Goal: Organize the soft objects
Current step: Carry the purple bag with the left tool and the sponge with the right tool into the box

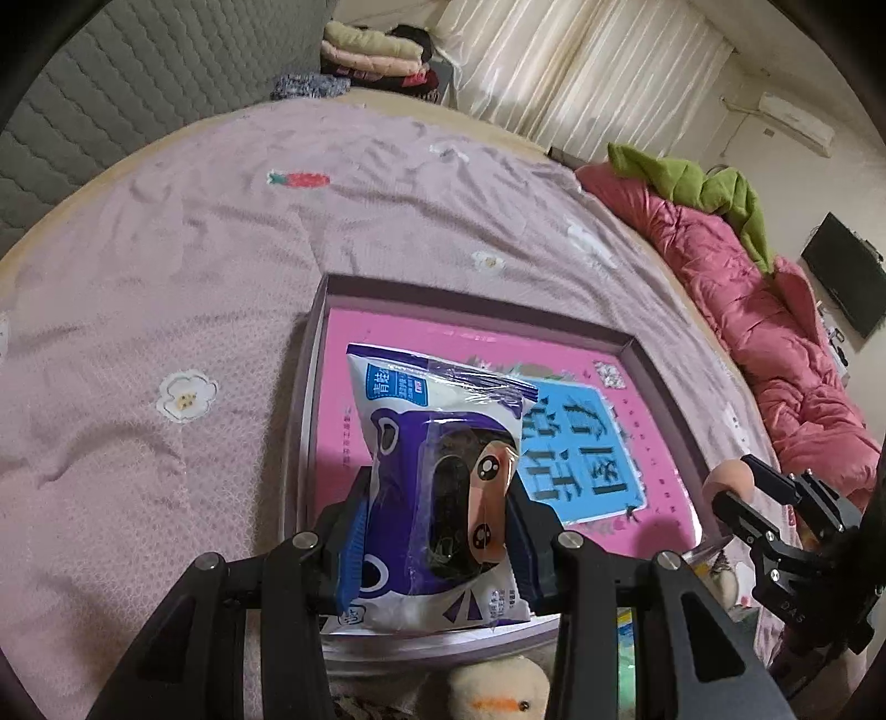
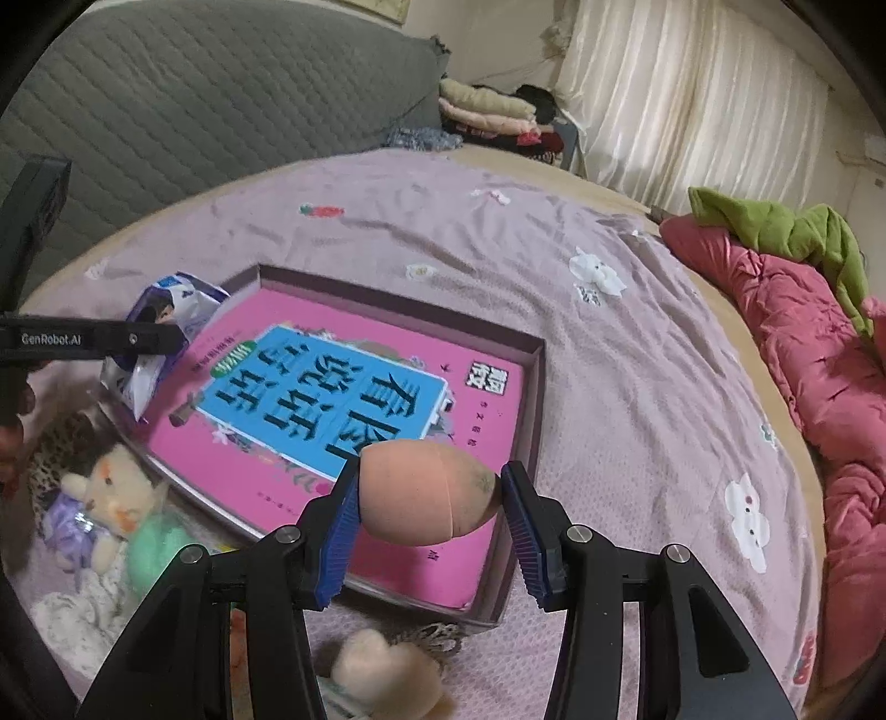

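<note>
My left gripper (image 1: 437, 531) is shut on a purple and white plastic packet (image 1: 437, 471) and holds it over the near left part of a shallow box (image 1: 470, 310) with a pink and blue printed sheet inside. In the right wrist view that packet (image 2: 166, 315) hangs at the box's (image 2: 531, 399) left corner. My right gripper (image 2: 429, 493) is shut on a peach egg-shaped sponge (image 2: 426, 493) above the box's near edge. The left wrist view shows the right gripper (image 1: 731, 487) and the sponge (image 1: 730, 481) at the box's right side.
The box lies on a bed with a lilac flowered sheet (image 1: 166, 277). A plush bear (image 2: 113, 487), a green soft ball (image 2: 158, 548) and a cream plush (image 2: 387, 670) lie near the front. A pink quilt (image 2: 803, 343) with a green cloth (image 2: 775, 227) lines the right side. Folded clothes (image 1: 376, 50) are stacked at the back.
</note>
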Demonstrator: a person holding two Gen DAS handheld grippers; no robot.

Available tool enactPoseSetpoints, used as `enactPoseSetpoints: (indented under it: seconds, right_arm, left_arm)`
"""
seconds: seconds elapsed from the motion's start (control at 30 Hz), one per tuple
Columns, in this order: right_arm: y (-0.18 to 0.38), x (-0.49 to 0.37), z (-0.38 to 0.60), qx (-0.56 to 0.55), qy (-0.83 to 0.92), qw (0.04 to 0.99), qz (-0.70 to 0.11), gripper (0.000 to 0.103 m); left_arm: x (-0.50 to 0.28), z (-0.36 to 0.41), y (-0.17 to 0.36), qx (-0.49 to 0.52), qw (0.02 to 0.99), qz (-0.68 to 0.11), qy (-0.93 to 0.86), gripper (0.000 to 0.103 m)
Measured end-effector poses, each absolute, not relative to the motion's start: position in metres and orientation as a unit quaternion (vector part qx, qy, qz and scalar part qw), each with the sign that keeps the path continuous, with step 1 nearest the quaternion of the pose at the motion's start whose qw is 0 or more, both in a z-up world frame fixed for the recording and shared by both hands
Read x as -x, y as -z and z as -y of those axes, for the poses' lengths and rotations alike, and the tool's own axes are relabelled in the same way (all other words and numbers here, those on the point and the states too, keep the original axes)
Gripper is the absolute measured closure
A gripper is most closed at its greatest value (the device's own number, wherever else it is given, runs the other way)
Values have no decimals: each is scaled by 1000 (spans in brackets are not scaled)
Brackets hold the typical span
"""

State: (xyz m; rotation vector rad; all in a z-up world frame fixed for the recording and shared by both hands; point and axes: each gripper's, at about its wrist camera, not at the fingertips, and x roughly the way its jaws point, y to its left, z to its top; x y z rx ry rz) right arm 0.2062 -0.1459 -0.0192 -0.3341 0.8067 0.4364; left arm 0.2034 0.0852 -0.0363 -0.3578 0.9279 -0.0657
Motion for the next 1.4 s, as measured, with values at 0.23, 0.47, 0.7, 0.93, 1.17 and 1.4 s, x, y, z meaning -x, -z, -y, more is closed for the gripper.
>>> enactPoseSetpoints:
  seconds: [0.23,0.47,0.7,0.93,1.17,1.4]
  right_arm:
    - [34,-219,143,181,-219,859,-425,52]
    - [45,-223,142,192,-227,840,-453,51]
    - [50,-224,145,181,-230,830,-474,50]
    - [49,-225,151,162,-232,830,-481,50]
    - [47,-223,153,156,-237,832,-477,49]
    - [44,-218,147,196,-225,838,-457,45]
  left_arm:
    - [-208,-77,44,155,872,-464,37,60]
    - [-212,-74,50,146,867,-475,36,59]
    - [-212,-74,52,145,865,-480,29,59]
    - [-214,-75,54,148,860,-488,29,58]
    - [-217,-77,58,156,852,-498,36,54]
    - [-217,-76,58,151,852,-500,36,53]
